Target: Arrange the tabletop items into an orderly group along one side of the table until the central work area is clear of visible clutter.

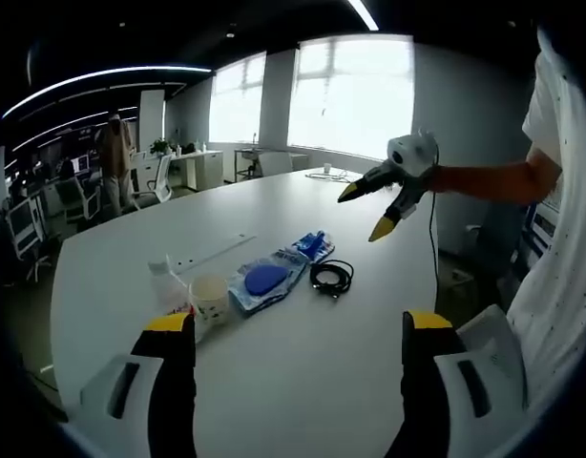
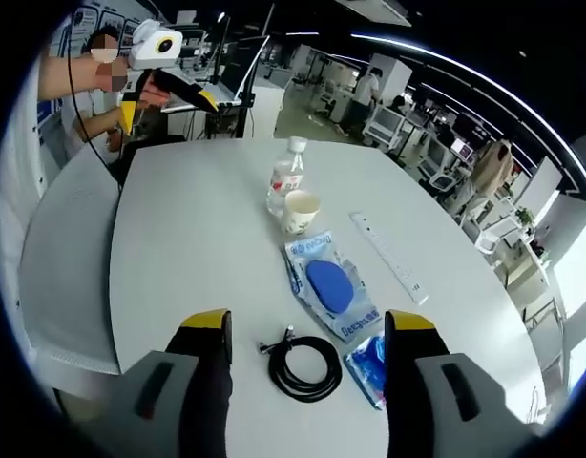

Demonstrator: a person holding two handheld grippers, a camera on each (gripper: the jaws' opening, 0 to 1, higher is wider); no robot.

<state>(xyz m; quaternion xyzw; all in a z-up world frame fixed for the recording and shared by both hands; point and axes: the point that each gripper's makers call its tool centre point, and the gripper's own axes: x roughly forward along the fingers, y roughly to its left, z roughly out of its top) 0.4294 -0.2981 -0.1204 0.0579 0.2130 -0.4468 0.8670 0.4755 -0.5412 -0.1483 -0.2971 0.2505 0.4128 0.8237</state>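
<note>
**Cable coil lies straight ahead of the right gripper**

The right gripper (image 2: 303, 329) hangs open and empty; the coiled black cable (image 2: 303, 365) lies between its jaws, blue packets (image 2: 329, 287), paper cup (image 2: 300, 212) and bottle (image 2: 286, 177) lined beyond. The left gripper (image 1: 298, 329), jaws also apart, is farther off.

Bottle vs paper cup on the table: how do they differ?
The bottle is clear plastic with a white cap; the paper cup is opaque, pale and printed. The bottle is capped, the cup open-topped. The bottle stands taller and narrower; the cup is shorter and flares upward. In the right gripper view the bottle sits just beyond the cup. Both stand upright, close together on the white table.
</note>
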